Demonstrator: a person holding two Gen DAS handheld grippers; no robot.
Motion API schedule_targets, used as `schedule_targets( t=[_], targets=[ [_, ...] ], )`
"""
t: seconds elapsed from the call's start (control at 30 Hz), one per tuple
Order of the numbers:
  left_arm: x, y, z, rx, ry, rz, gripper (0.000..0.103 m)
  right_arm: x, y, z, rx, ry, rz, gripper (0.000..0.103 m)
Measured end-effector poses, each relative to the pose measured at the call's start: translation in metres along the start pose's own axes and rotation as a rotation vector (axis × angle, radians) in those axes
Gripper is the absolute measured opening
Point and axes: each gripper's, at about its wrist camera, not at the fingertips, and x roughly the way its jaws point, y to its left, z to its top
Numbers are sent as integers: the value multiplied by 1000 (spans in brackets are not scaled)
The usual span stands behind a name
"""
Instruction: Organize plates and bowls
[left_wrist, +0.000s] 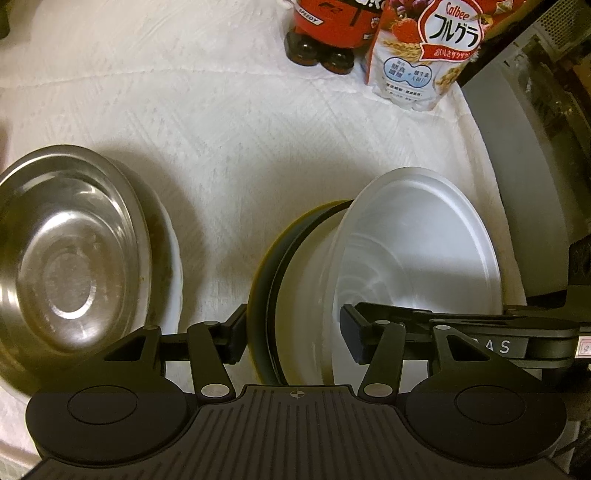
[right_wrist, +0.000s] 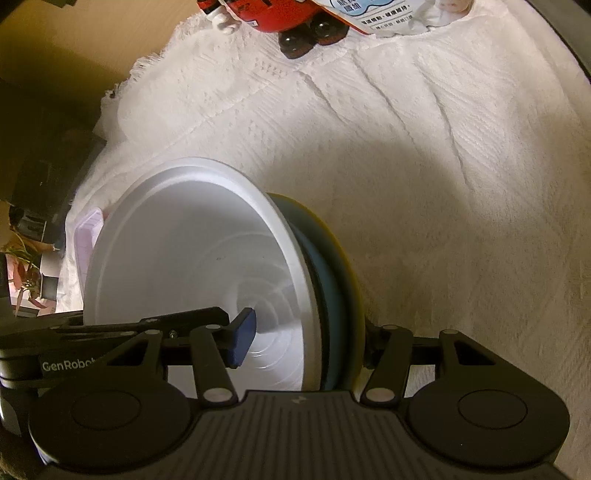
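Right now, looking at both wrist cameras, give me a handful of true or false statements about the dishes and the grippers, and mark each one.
1. Both grippers hold the same stack of dishes, from opposite sides. True: the left gripper and the right gripper each have their jaws around the white bowl and the dark plate under it.
2. The steel bowl is held by the left gripper. False: it sits apart on the white cloth.
3. The steel bowl is nested in a white dish. True.
4. The cereal bag lies inside the white bowl. False: it stands at the far edge of the cloth.
5. The white bowl holds food. False: it looks empty.
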Motion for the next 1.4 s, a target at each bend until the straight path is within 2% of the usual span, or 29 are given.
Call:
schedule_targets(
  t=[0.27,0.73,0.93,1.4],
  targets=[
    [0,1,-1,-6,3,-6,56,1,1,2,9,15,0,56],
    [-2,16,-1,-73,8,-99,59,-3,-9,0,12,33,75,61],
    [-1,9,-2,-47,0,-75,63,-2,-7,-1,17,34,71,62],
    [-3,6,-2,-43,7,-66,63,1,2,6,26,68,38,60]
  ],
)
